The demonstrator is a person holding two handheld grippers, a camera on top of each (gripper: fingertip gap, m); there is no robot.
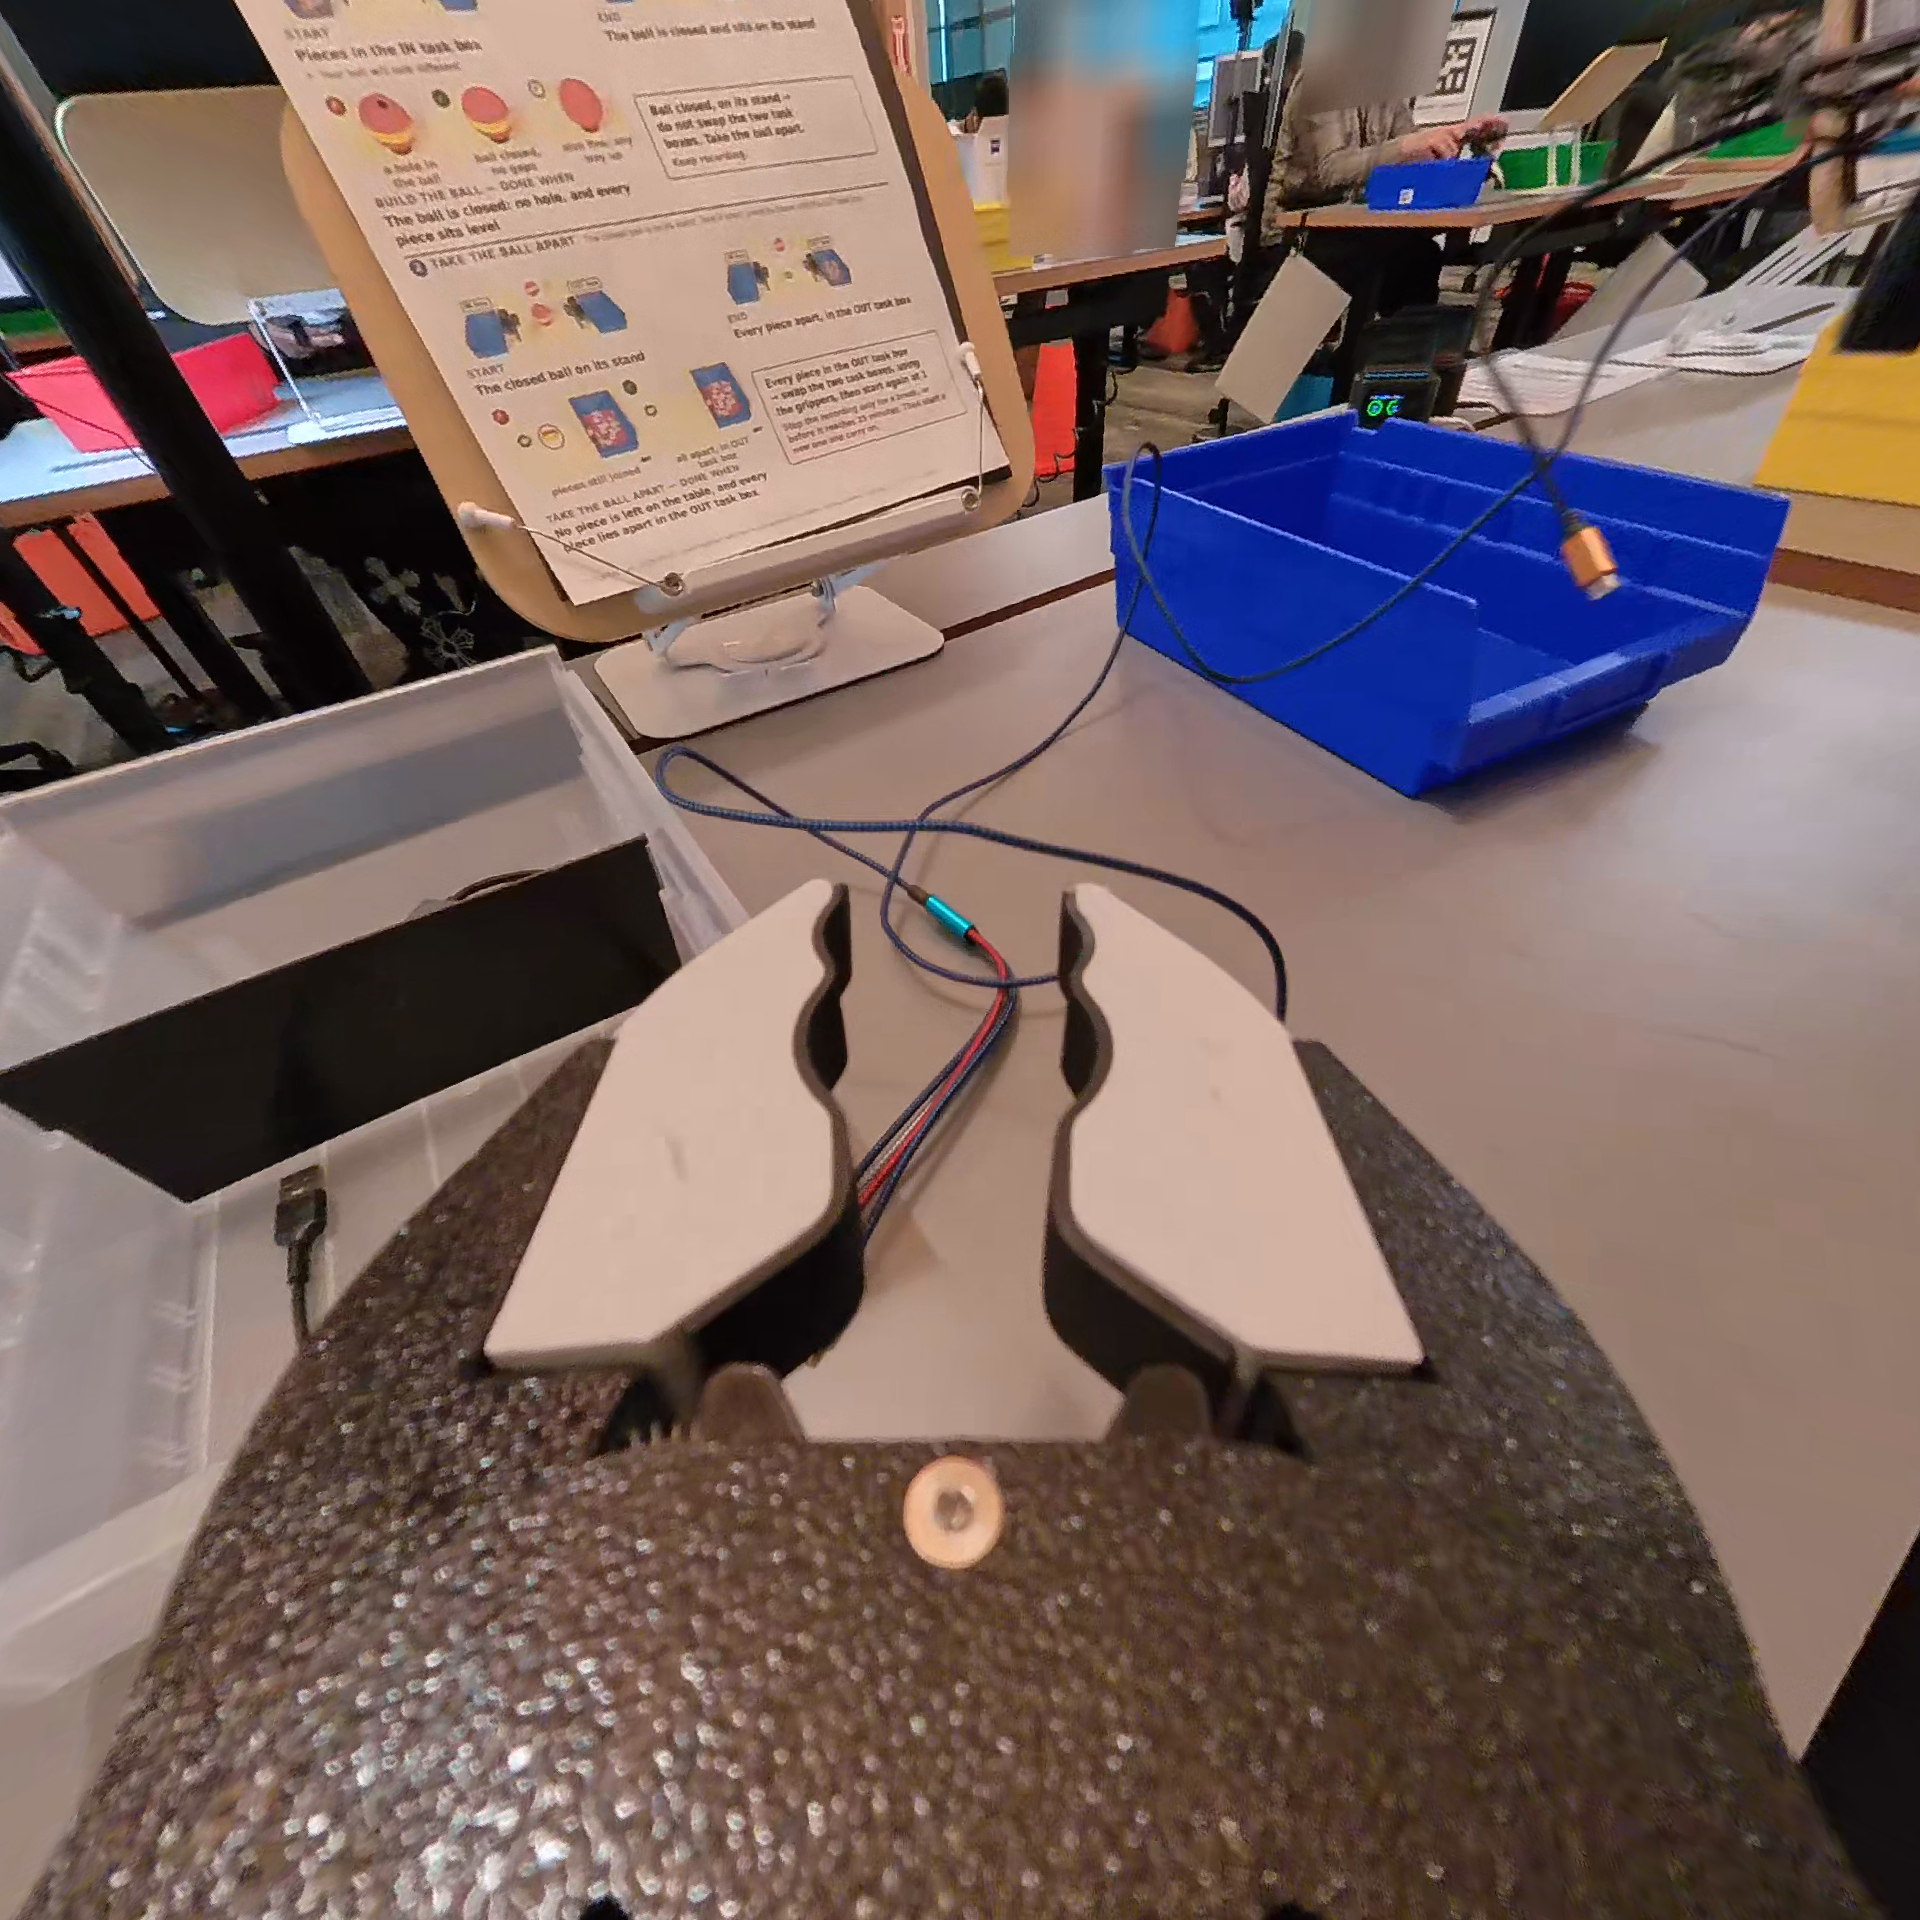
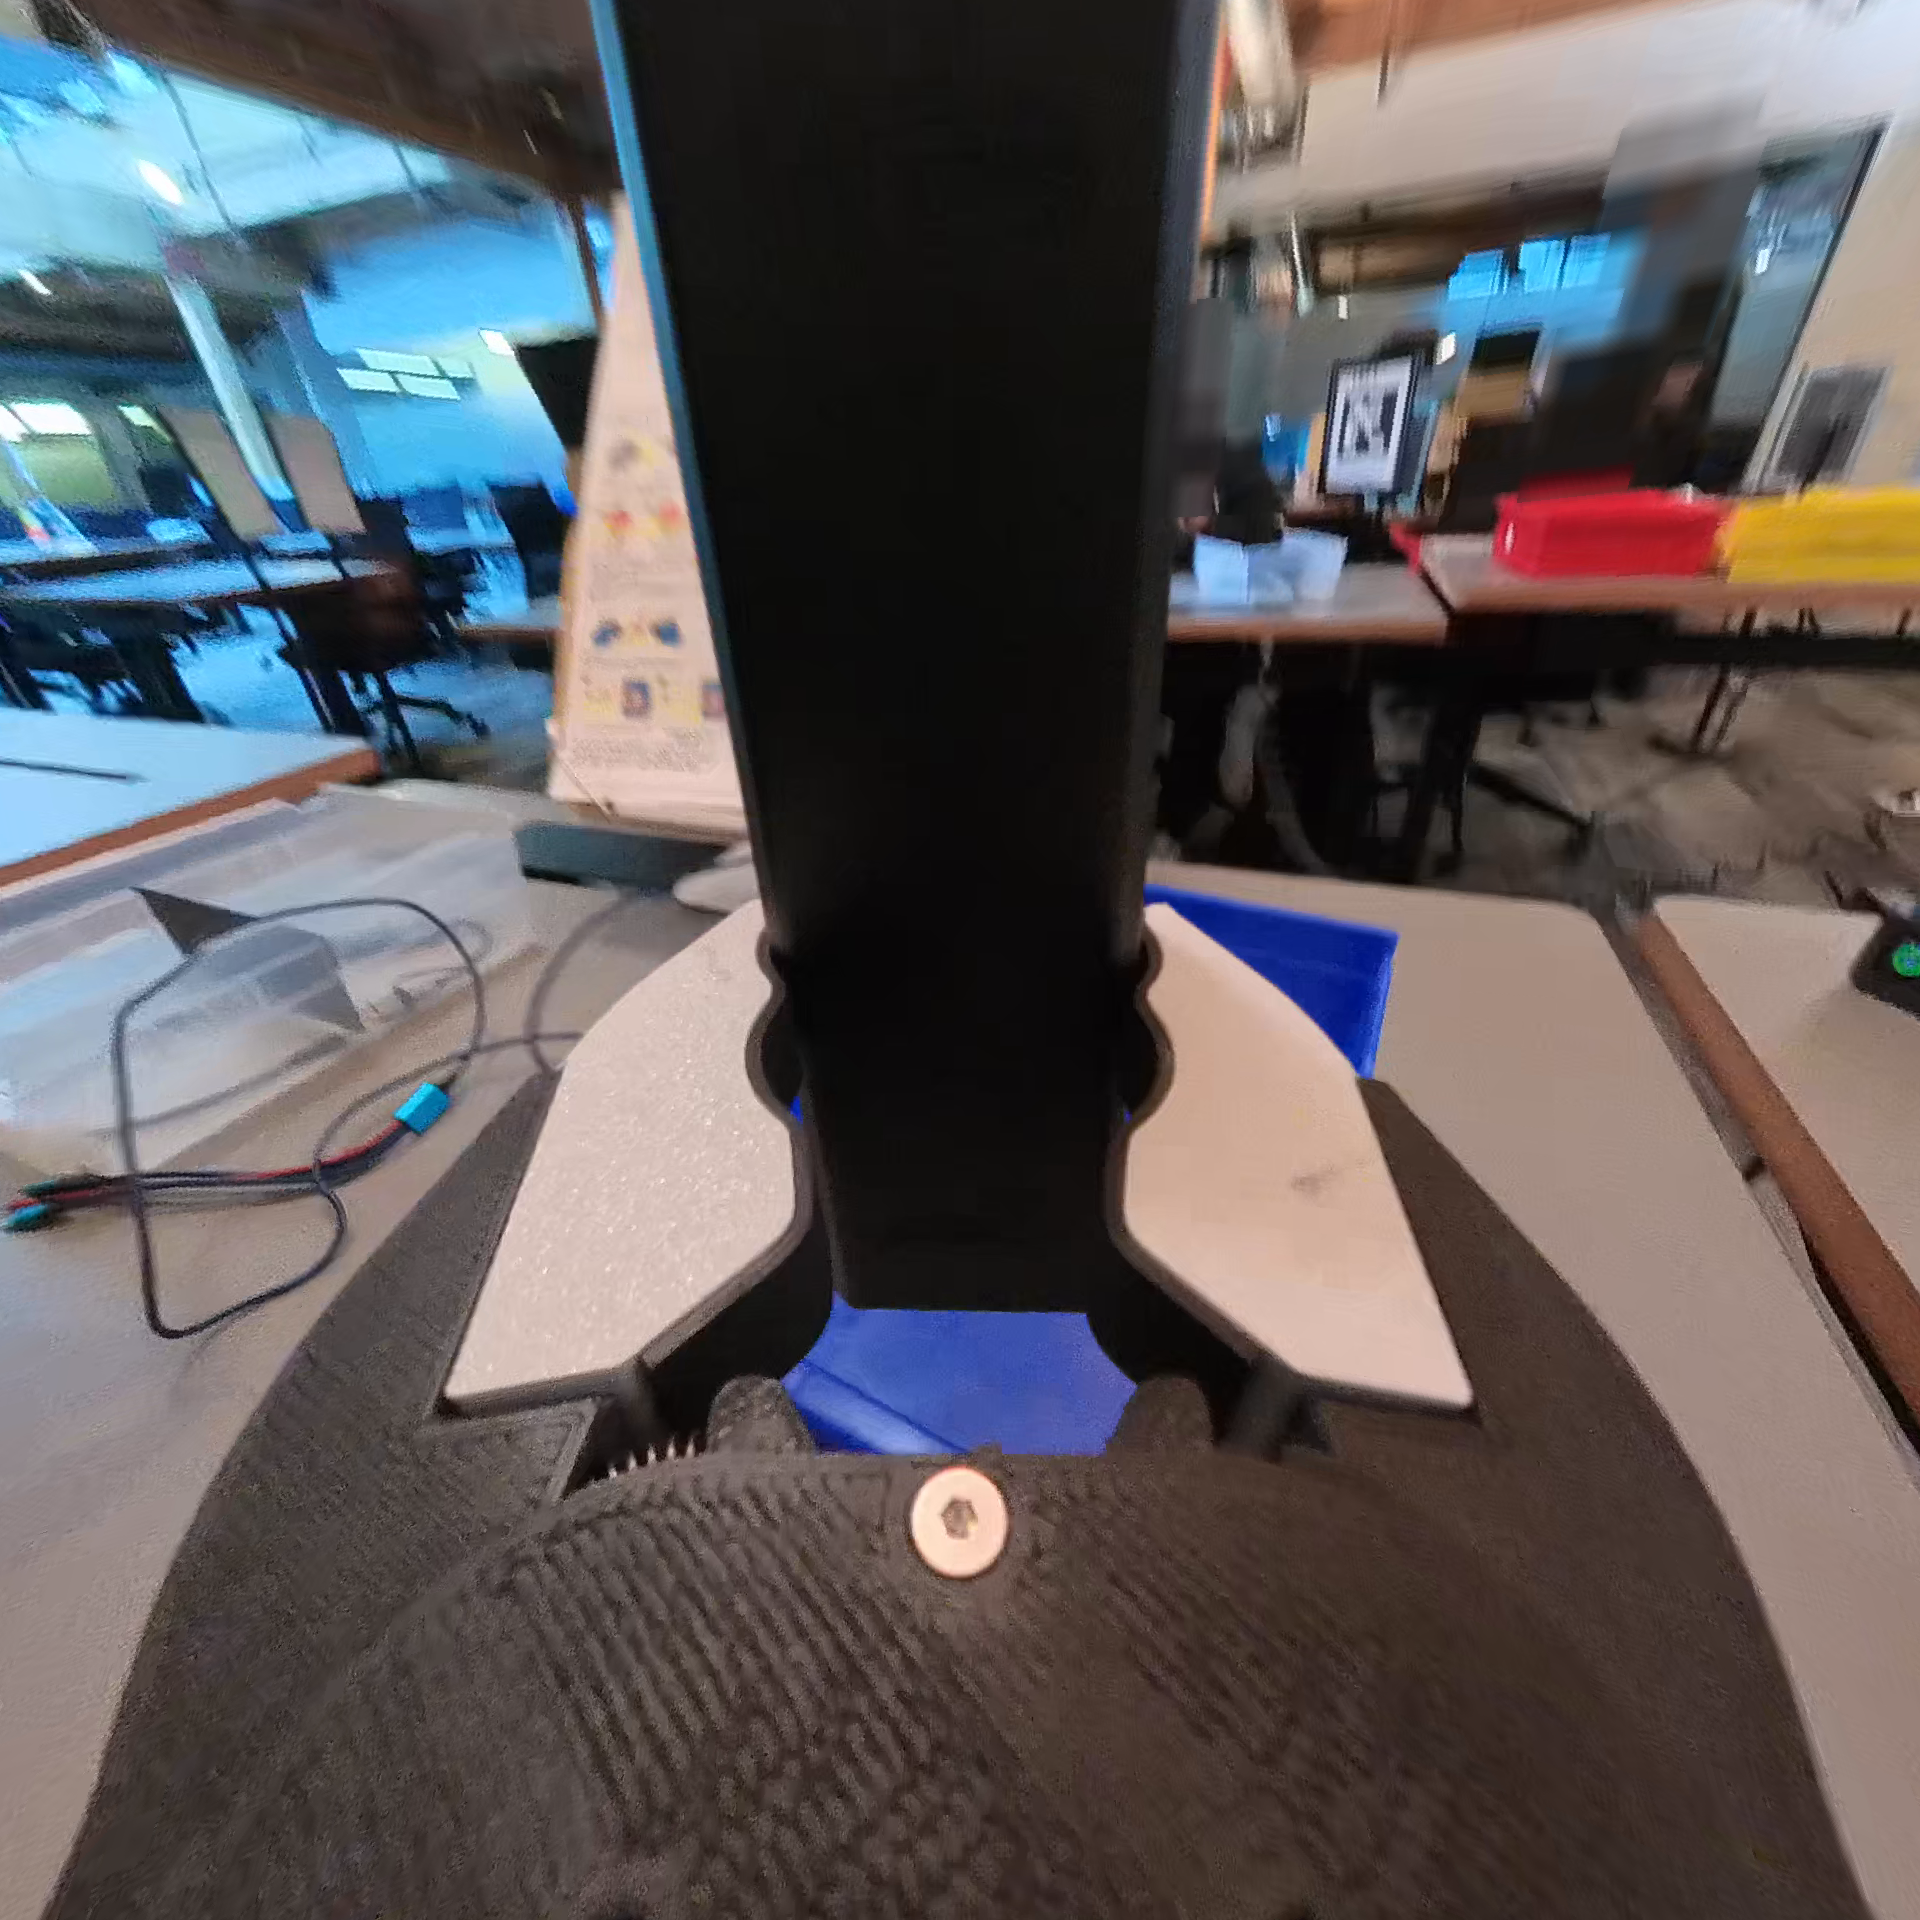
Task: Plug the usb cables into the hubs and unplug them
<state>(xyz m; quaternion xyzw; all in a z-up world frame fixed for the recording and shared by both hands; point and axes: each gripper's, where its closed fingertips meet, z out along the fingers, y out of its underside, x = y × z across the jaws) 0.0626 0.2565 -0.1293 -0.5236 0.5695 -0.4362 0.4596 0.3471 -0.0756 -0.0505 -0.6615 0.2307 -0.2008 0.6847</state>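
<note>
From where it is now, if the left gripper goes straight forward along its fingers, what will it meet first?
Probably the braided cable: the left gripper is open, and the red, blue and grey strands with their teal splitter sleeve lie on the grey table between and just beyond its fingertips. Height above the table is unclear.

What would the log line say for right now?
left gripper: open, over cable | right gripper: shut on black hub, above blue bin | orange plug: dangling, unplugged

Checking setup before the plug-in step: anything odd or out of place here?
Yes. An orange-tipped cable end dangles in mid-air over the blue bin, not on the table. The right tongs grip a flat black slab; whether it's a hub is unclear.
</note>
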